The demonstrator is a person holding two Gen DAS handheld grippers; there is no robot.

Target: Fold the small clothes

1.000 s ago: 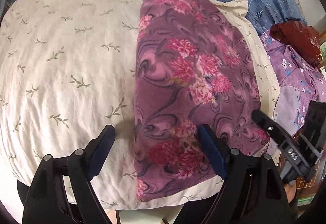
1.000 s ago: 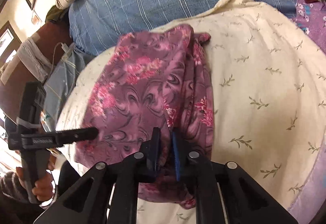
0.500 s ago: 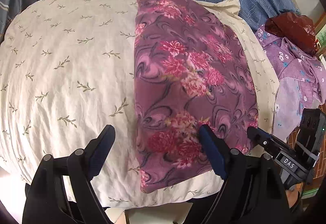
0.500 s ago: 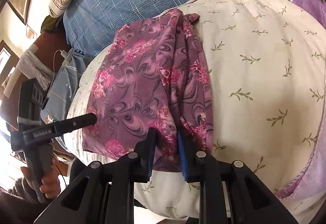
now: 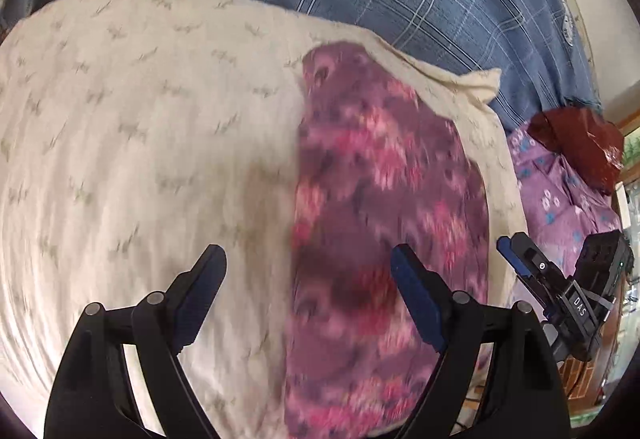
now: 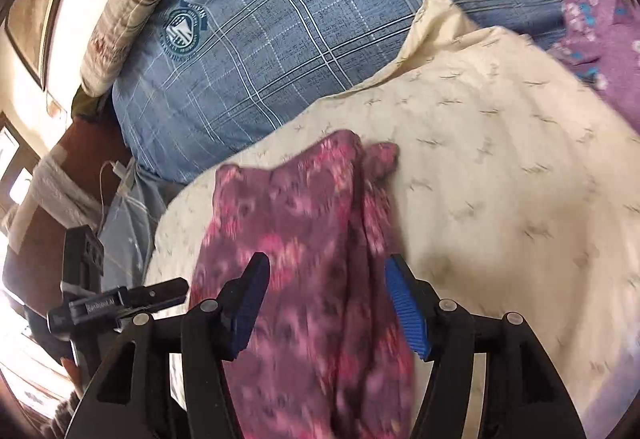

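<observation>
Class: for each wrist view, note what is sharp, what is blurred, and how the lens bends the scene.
Left wrist view: the hand-held gripper is sharp, the purple floral garment and cream pillow smear with motion blur. Right wrist view: gripper crisp, garment streaked; fisheye curves the blue plaid pillow, with dark corners.

The garment [image 5: 384, 223] is purple cloth with pink flowers, folded into a long narrow strip. It lies flat on the cream pillow [image 5: 152, 143], running from near to far, toward the pillow's right side.
</observation>
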